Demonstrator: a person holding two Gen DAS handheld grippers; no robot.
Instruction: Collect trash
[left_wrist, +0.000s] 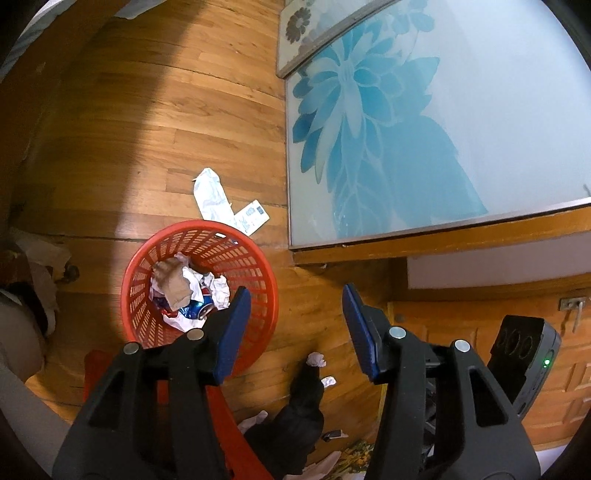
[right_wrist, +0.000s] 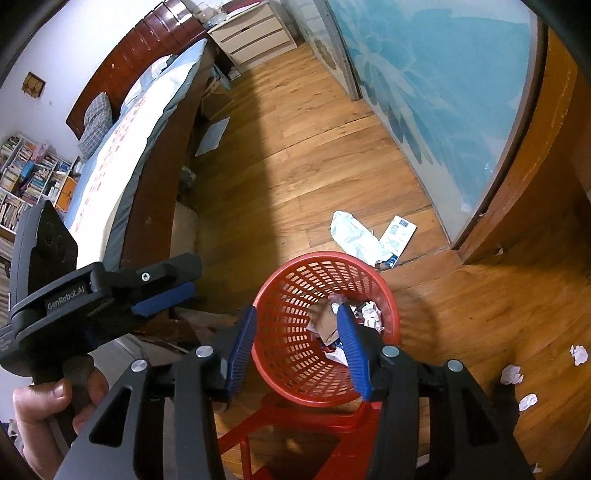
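A red mesh trash basket (left_wrist: 255, 266) (right_wrist: 284, 291) stands on the wood floor, holding crumpled paper (left_wrist: 192, 280), brown cardboard (right_wrist: 327, 323) and a blue can (left_wrist: 197, 308). My left gripper (left_wrist: 295, 299) is open and empty, just right of the basket. My right gripper (right_wrist: 295, 321) is open and empty above the basket's mouth. The left gripper (right_wrist: 162, 291) also shows in the right wrist view. A white plastic wrapper (left_wrist: 210, 195) (right_wrist: 352, 232) and a printed packet (left_wrist: 253, 216) (right_wrist: 399, 234) lie beyond the basket. Small paper balls (left_wrist: 316, 359) (right_wrist: 511, 374) lie on the floor nearer me.
A frosted glass door with a blue flower (left_wrist: 406, 129) (right_wrist: 443, 74) runs along the right. A bed (right_wrist: 147, 122), drawers (right_wrist: 255, 33) and bookshelf (right_wrist: 26, 173) are at left. A red stool (right_wrist: 295, 424) sits under the basket. A black cloth (left_wrist: 299, 413) lies on the floor.
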